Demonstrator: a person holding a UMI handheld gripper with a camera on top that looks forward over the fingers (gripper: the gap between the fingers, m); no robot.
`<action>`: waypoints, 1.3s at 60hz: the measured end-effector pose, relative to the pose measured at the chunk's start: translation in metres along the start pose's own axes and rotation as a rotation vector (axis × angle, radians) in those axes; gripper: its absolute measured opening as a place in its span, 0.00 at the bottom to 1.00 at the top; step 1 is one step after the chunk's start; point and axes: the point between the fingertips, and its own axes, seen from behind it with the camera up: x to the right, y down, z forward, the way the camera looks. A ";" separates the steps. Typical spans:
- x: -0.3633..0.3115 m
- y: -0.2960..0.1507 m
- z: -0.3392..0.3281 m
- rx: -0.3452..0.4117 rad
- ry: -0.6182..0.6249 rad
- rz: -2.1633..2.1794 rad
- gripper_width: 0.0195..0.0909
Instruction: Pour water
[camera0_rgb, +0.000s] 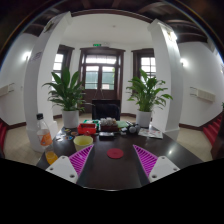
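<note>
Tongs (110, 160) hang wide open and empty-handed above the near edge of a dark bench (112, 172), its two fingers set well apart, each showing one magenta pad, the left pad (81, 159) and the right pad (145, 159). Between the fingers, resting on the bench and touching neither, lies one small red disc (116, 153) that may be a lid or coaster. One yellow-green cup (83, 143) stands just beyond the left finger, its mouth upward; what it holds cannot be told. Toward the bench's left edge stand one clear glass with an orange drink (51, 156) and, behind it, one pale clear jug or bottle (44, 137) with a reddish mark; whether it holds water cannot be told. Along the far edge sits a cluster of small things: one red box-like item (88, 129), one dark kettle-like vessel (108, 127) and a few pieces too small to name. Beyond the bench, two potted plants, a left plant (66, 93) and a right plant (148, 93), flank one dark double door (102, 78) with glass panes, and two white pillars (45, 80) rise at either side of the room.
</note>
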 end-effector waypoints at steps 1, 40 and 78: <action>-0.002 0.001 -0.003 0.005 -0.003 -0.001 0.78; -0.264 0.047 0.021 0.023 -0.309 -0.002 0.79; -0.287 0.022 0.091 0.132 -0.301 0.034 0.25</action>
